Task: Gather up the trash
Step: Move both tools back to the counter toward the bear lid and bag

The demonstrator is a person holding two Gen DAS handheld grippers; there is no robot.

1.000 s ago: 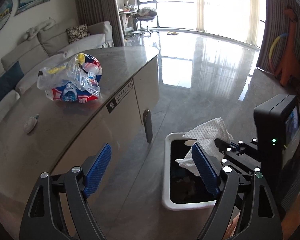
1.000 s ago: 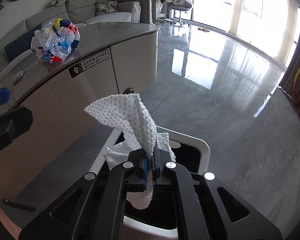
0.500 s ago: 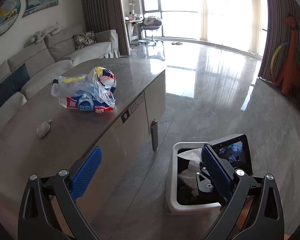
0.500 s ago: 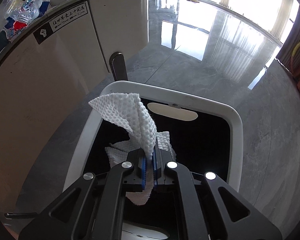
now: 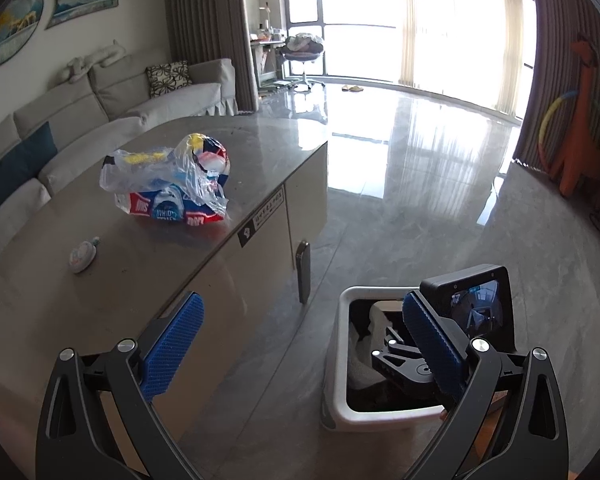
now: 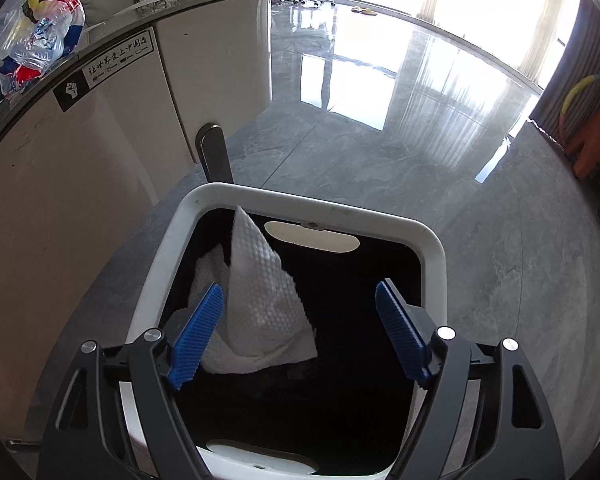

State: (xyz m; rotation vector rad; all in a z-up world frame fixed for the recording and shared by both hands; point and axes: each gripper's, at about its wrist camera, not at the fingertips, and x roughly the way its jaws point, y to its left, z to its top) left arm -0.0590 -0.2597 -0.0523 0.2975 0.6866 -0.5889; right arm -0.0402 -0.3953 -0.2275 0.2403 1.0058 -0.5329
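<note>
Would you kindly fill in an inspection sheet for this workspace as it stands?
Surface: grey counter, glossy floor.
Job's things: white paper towel inside the white bin; plastic bag of wrappers on the counter.
Clutter: small white round item on the counter.
Grippers: left hand-held gripper open, empty; right hand-held gripper over the bin, jaws opening, towel beside one pad, not pinched.
Cables: nothing seen.
Surroundings: sofa, curtained windows.
</note>
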